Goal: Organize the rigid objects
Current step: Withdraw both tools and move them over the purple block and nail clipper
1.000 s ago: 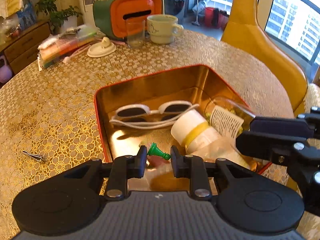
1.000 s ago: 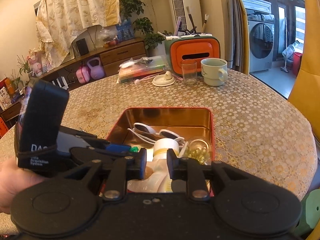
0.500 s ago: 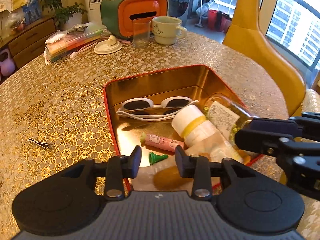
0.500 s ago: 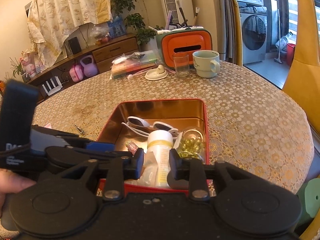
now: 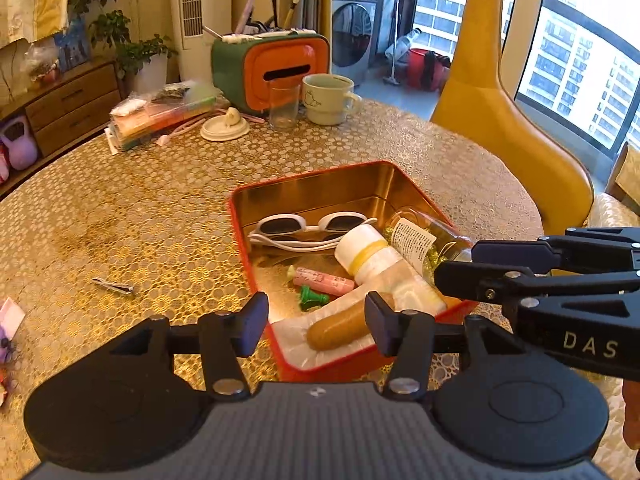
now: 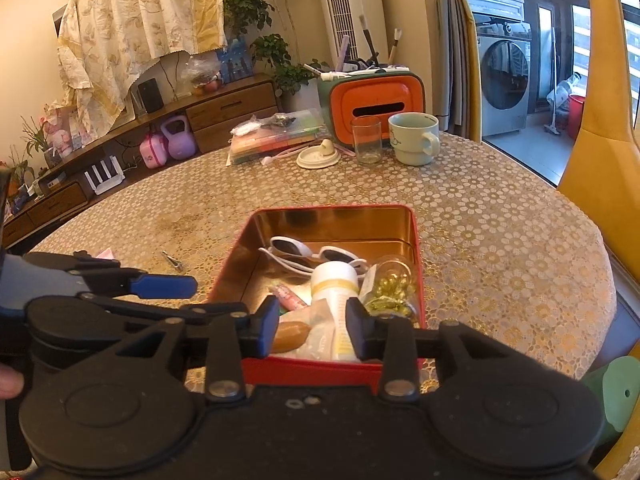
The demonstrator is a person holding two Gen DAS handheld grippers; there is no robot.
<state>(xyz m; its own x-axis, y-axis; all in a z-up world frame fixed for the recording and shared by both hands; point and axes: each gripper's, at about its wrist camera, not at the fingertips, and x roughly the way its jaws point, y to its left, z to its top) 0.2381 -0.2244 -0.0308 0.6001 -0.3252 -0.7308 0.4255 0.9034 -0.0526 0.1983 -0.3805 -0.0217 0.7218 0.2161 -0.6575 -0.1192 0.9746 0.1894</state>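
Hovering over the near edge of the red tin (image 5: 256,264), the left gripper (image 5: 316,322) has its fingers apart with nothing between them; they have just been opening. The right gripper (image 6: 312,330) hangs beside it over the same near edge, its fingers also parted and empty, and these too have just been opening. In the left wrist view the right gripper reaches in from the right edge, just above the tin's near right corner.

Inside the tin, closest to the grippers, lies a brown sausage in a clear wrapper (image 5: 340,330). Just beyond it sit a small green chess pawn (image 5: 314,298) on its side and a pink tube (image 5: 324,280). To their right a white bottle with a yellow band (image 5: 380,258) lies tipped over, touching a clear bottle of yellow capsules (image 6: 394,284) near the right wall. White sunglasses (image 5: 308,228) rest across the far part of the tin.

On the gold-patterned worktop (image 5: 160,208), left of the tin and well apart from it, lies a nail clipper (image 5: 114,286). At the far side stand a glass (image 5: 284,104), a pale mug (image 5: 328,98), an orange and green box (image 5: 276,68) and a white lid (image 5: 225,128).
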